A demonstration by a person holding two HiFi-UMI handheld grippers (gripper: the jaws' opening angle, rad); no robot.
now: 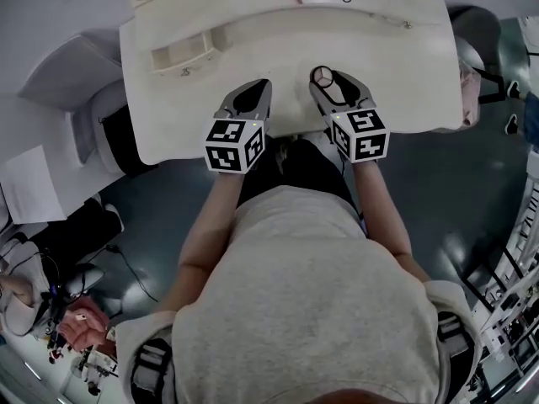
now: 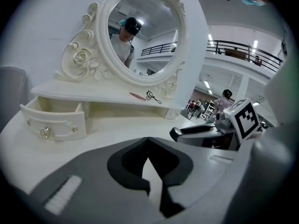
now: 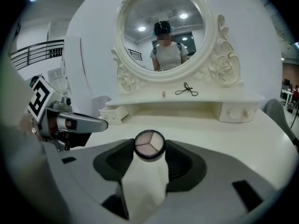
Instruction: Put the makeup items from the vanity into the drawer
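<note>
The right gripper [image 3: 149,150] has its fingers clamped on a round three-shade compact [image 3: 149,143], held over the counter [image 3: 219,139]. The left gripper [image 2: 149,146] has its fingers pressed together on nothing. This looks like the carry step: the compact next needs moving left to the open drawer [image 2: 55,120] and releasing inside it.

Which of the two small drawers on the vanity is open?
The left drawer, on the person's left: it stands pulled out, with its side wall showing. The right drawer sits flush and shut.
</note>
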